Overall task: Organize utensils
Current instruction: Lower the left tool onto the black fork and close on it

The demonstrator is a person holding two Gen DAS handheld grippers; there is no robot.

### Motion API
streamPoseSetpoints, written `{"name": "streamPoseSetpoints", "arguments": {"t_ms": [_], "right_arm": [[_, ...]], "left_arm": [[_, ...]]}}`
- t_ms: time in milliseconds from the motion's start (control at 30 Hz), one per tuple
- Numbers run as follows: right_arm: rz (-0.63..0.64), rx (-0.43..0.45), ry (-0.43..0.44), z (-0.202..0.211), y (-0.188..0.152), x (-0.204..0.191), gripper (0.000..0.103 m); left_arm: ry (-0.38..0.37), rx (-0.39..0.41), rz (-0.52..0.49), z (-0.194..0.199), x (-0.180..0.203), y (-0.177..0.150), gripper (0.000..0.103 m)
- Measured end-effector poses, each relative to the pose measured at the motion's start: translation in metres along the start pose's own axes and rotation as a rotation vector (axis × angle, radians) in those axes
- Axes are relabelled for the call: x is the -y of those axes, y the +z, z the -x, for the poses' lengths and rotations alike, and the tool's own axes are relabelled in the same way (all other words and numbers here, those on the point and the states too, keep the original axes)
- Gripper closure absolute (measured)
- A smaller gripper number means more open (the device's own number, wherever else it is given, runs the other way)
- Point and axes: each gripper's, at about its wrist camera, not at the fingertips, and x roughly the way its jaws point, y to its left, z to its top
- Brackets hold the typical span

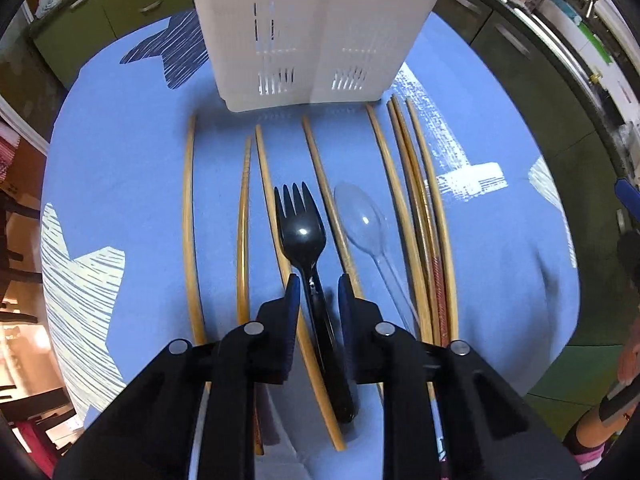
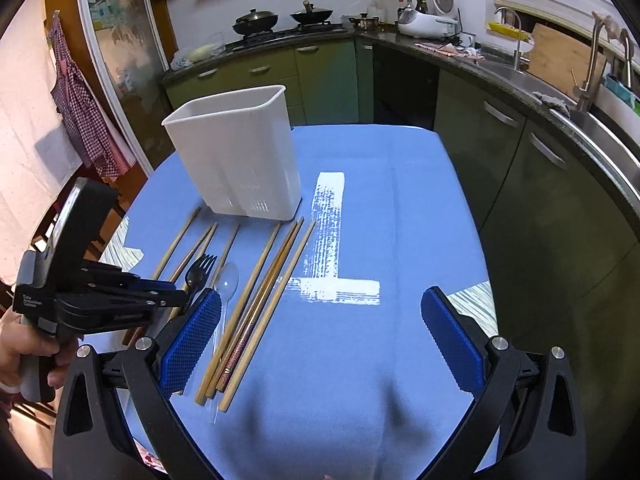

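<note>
Left gripper [image 1: 316, 292] fingers narrow, straddling black fork [image 1: 306, 240] handle, tines at 12 o'clock, contact unclear. Right gripper [image 2: 320, 316] fingers wide, empty.

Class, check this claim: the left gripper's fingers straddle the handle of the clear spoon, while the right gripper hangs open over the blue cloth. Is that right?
Not quite. The left gripper straddles the handle of the black fork, as the left wrist view shows; the clear spoon lies beside it, untouched. The right gripper is indeed open over the blue cloth.

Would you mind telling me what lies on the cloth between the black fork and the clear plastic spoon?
One wooden chopstick lies lengthwise between the black fork and the clear spoon; otherwise only blue tablecloth. The left wrist view shows it best.
</note>
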Motion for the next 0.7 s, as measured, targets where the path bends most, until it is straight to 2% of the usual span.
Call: {"name": "streamPoseSetpoints", "arguments": {"t_ms": [133,200,300,500,700], "right_arm": [[0.003,0.002,0.01,0.002,-0.001,0.002,0.004],[0.005,0.009,0.012,0.004,-0.001,0.003,0.004],[0.009,0.021,0.016,0.009,0.0,0.003,0.004],[0.022,0.029,0.02,0.015,-0.002,0.002,0.004],[0.081,0.003,0.001,0.01,-0.001,-0.009,0.004]], "left_arm": [[0.029,-0.031,0.001,-0.008,0.002,0.005,0.085],[0.042,-0.034,0.002,-0.01,0.005,0.006,0.089],[0.027,-0.051,0.013,-0.013,0.006,0.009,0.091],[0.065,-0.066,0.01,-0.019,0.012,0.014,0.091],[0.098,-0.065,-0.007,-0.019,0.011,0.017,0.093]]}}
